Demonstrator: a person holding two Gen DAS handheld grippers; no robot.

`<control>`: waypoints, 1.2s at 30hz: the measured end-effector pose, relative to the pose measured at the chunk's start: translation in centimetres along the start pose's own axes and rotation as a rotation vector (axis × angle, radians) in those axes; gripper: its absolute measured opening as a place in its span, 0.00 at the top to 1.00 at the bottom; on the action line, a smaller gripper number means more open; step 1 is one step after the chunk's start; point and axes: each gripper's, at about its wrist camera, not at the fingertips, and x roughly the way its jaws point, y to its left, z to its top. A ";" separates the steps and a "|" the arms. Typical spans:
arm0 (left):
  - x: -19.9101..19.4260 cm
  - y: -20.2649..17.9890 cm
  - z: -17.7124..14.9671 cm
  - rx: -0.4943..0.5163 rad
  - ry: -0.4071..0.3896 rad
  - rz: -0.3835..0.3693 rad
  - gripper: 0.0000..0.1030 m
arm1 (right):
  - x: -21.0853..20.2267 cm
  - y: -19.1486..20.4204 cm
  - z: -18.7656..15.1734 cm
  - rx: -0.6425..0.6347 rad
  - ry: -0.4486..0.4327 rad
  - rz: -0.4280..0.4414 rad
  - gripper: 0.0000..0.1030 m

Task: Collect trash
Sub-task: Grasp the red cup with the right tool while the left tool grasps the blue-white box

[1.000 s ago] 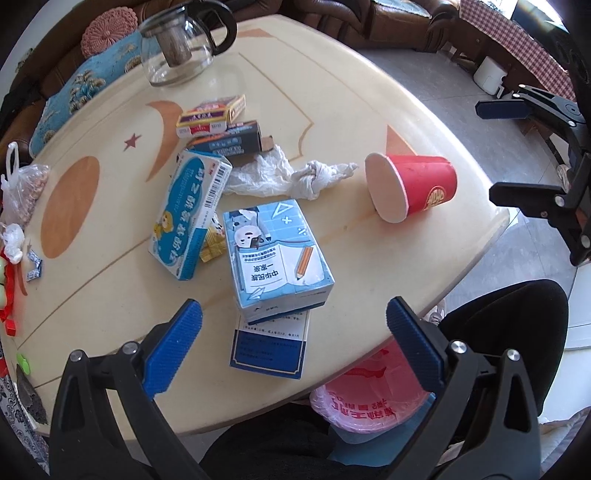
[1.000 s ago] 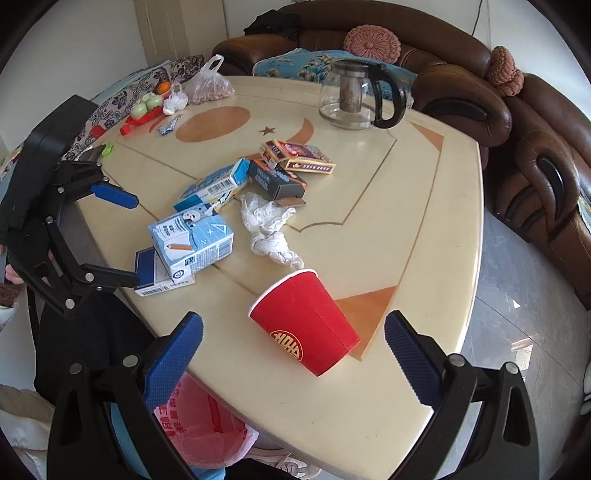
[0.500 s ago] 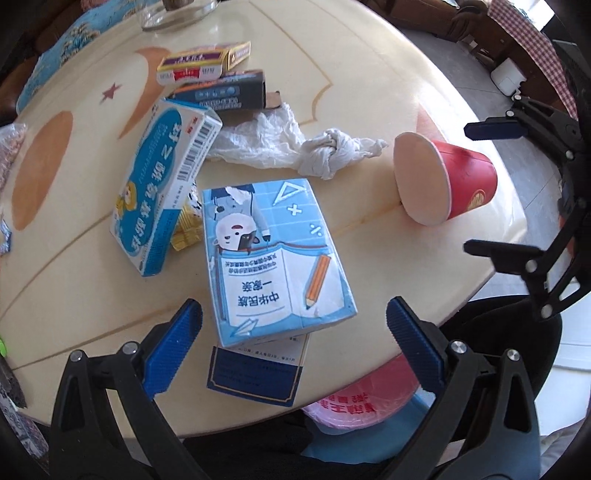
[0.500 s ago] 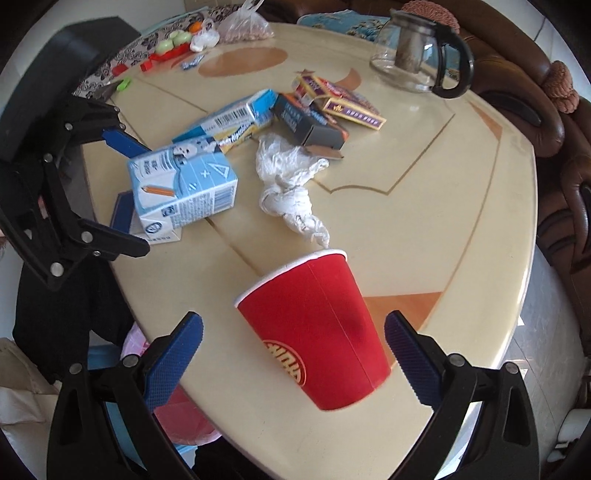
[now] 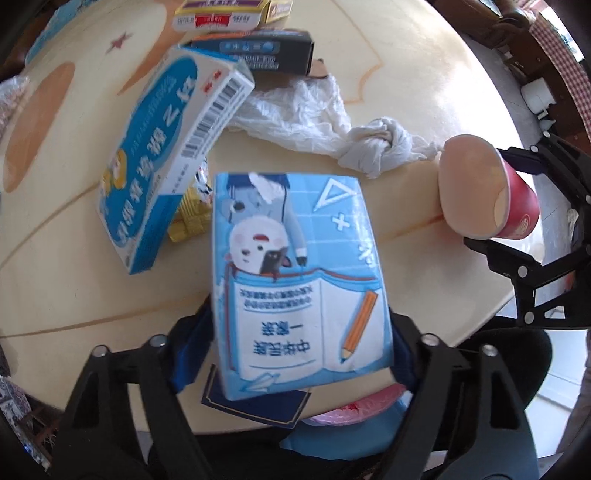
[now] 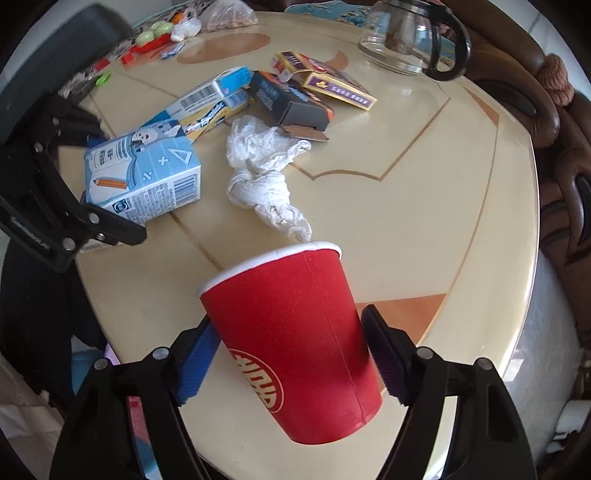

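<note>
My left gripper [image 5: 295,350] is shut on a light blue milk carton [image 5: 295,273] with a cartoon print, near the table's front edge; the carton also shows in the right wrist view [image 6: 144,177]. My right gripper [image 6: 291,354] is shut on a red paper cup [image 6: 295,332] lying on its side; the cup shows at the right of the left wrist view [image 5: 487,199]. A crumpled white tissue [image 6: 262,173] lies between carton and cup. A blue-and-white medicine box [image 5: 170,155], a dark box [image 5: 258,51] and a yellow-purple box [image 6: 328,81] lie behind.
A dark blue card [image 5: 255,402] lies under the carton at the beige table's [image 6: 424,206] edge. A pink-lined bin [image 5: 354,410] stands below that edge. A glass teapot [image 6: 406,37] stands far back, a brown sofa [image 6: 561,147] to the right, snacks [image 6: 159,33] far left.
Both grippers moved forward and closed: the left onto the milk carton, the right onto the red cup. Both were open and apart from these a second ago.
</note>
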 end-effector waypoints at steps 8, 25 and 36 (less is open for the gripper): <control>-0.9 0.5 -0.2 -0.025 -0.022 -0.038 0.31 | -0.7 -0.9 -0.7 0.088 -0.021 -0.007 0.34; -8.1 1.7 -5.2 -0.019 -0.201 -0.011 0.31 | -7.1 1.1 -0.4 0.144 -0.108 -0.083 0.35; -14.6 -0.4 -12.2 0.026 -0.359 0.036 0.31 | -15.7 7.1 -1.1 0.124 -0.219 -0.135 0.35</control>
